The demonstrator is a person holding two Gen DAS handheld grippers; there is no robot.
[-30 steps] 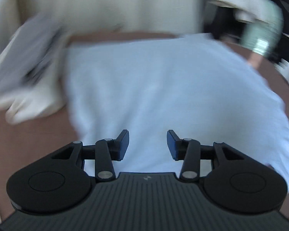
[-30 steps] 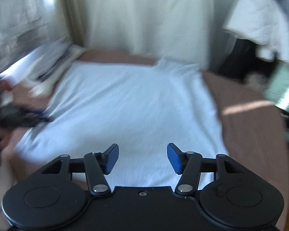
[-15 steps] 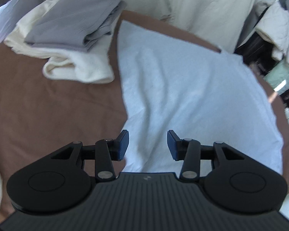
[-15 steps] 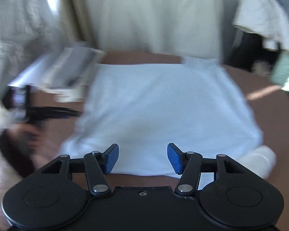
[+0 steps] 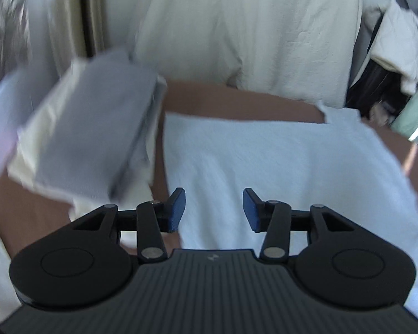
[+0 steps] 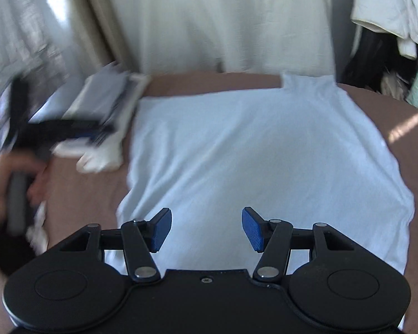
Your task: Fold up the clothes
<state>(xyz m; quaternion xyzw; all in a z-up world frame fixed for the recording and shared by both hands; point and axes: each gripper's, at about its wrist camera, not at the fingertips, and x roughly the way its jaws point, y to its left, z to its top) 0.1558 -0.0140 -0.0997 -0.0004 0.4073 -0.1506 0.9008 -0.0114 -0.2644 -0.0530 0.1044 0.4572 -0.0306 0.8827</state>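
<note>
Two fisheye views, each mounted on a handheld gripper and looking forward and steeply down along its two blue-tipped fingers. The left wrist view sits close above the left edge of a pale blue shirt [image 5: 278, 167] on a brown bed [image 5: 237, 100], with a stack [image 5: 92, 139] of folded clothes to its left. The right wrist view sits nearer the shirt's near edge. Both share shirt, stack, bed and the cream curtain [image 5: 250, 27] behind; both are motion-blurred.
</note>
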